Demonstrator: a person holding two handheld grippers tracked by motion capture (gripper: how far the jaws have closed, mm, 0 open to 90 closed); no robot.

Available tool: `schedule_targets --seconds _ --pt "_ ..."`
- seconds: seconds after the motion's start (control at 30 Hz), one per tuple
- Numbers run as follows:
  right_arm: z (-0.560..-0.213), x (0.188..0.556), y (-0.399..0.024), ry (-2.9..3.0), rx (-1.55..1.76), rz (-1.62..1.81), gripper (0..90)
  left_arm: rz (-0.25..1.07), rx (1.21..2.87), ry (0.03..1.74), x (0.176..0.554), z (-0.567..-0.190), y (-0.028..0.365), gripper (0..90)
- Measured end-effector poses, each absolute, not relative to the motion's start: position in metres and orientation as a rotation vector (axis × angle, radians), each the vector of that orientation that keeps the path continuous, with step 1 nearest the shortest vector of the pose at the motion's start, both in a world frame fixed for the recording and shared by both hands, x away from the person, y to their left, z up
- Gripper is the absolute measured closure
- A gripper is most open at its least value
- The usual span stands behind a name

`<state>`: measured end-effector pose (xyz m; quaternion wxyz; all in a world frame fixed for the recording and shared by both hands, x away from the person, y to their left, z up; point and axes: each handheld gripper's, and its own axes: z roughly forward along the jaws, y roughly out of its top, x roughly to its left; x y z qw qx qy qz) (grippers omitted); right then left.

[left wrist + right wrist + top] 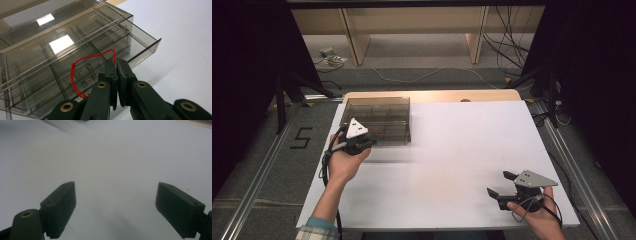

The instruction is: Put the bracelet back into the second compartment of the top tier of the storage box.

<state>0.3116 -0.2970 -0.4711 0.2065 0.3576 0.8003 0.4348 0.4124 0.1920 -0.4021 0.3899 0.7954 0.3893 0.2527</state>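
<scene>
Nearest the high camera, the person's right gripper [501, 189] rests at the near right corner of the white table top [462, 165], jaws spread and empty. Farther left, the left gripper [362, 142] sits at the near edge of a smoky transparent plastic compartment box [377, 120] that stands at the table's far left. A "5" is marked on the floor left of the table; no other writing is legible.

From the left gripper view, the black jaws are clenched on a thin red string loop [75, 72] fastened to the front of the box's drawer [140, 47], which stands slightly out of the box. Opening looks begun, with most of the pull left, I judge.

From the right gripper view, wide-apart jaws hover over bare white surface, holding nothing.
</scene>
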Motion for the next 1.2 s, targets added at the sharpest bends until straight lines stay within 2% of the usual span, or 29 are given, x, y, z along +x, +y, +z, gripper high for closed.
schedule_targets --seconds 1.2 --pt "-0.471 0.312 -0.297 2.229 0.995 1.212 17.6 0.64 2.029 1.002 0.426 -0.408 0.191 87.7"
